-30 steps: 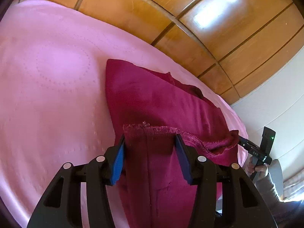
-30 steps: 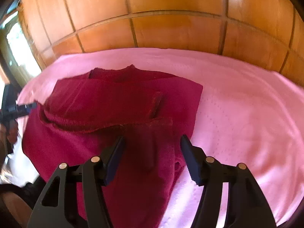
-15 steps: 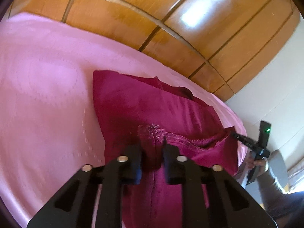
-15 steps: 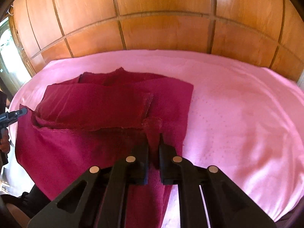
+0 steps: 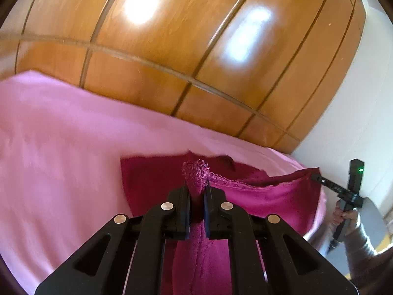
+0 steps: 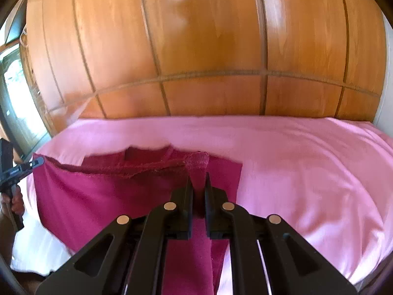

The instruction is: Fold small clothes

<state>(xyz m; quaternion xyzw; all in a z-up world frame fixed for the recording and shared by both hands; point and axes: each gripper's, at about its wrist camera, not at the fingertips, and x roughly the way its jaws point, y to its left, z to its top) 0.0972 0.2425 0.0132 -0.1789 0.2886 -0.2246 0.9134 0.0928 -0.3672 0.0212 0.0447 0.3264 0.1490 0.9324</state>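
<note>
The left tongs (image 5: 196, 191) are clamped on a bunched corner of the maroon garment (image 5: 258, 196), and the right tongs (image 6: 198, 184) pinch its opposite corner. The hem between them is lifted, apparently taut, while the rest lies on the pink bed sheet (image 6: 307, 159) before wooden wardrobe doors (image 5: 172, 36).

A garment (image 6: 103, 196) lies on a bed (image 6: 307, 172), its near edge lifted between two grippers: the left gripper (image 5: 196, 191) holds the left corner, the right gripper (image 6: 198, 184) the right. Wardrobe doors (image 6: 196, 49) stand behind the bed's far side.
</note>
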